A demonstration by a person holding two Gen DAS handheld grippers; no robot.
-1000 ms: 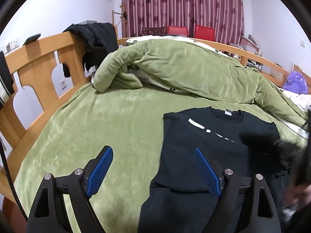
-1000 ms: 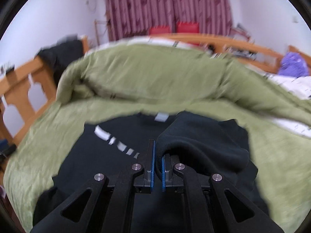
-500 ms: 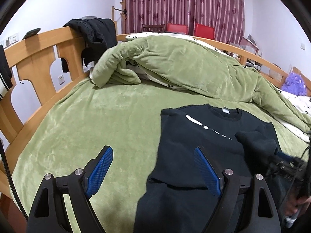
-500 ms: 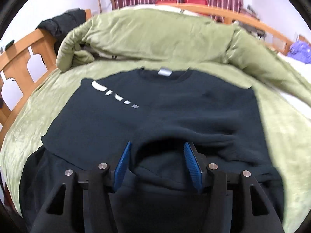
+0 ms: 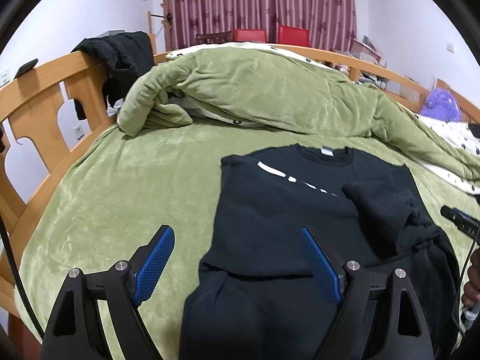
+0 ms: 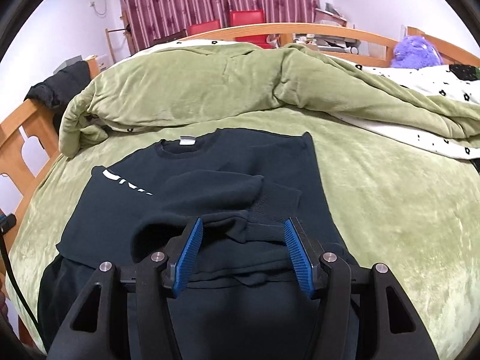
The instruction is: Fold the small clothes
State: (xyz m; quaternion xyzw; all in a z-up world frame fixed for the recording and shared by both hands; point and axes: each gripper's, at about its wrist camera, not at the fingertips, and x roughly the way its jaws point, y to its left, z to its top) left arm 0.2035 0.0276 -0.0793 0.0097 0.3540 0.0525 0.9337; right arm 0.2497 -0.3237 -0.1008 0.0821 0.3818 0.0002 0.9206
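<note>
The sweater's [image 6: 210, 186] hem end runs under both grippers and out of frame, so its lower part cannot be made out; dark folds there blur into one mass. A sleeve [image 6: 216, 198] lies folded across its chest, covering part of the white print [image 6: 126, 183].

The left gripper [image 5: 237, 267] has its fingers [image 5: 154, 262] spread wide and holds nothing; one hangs over the bare bed [image 5: 120, 198], the other over the sweater's left edge. The right gripper [image 6: 241, 256] is also open and empty, its fingers [image 6: 187, 258] standing either side of the sleeve's cuff; whether they touch cloth I cannot tell.

The sweater lies flat on the bed, collar toward the heaped quilt [image 6: 210, 84]. Open bedding lies to the left and right of it; the wooden bedframe [image 5: 39, 111] bounds the left side.
</note>
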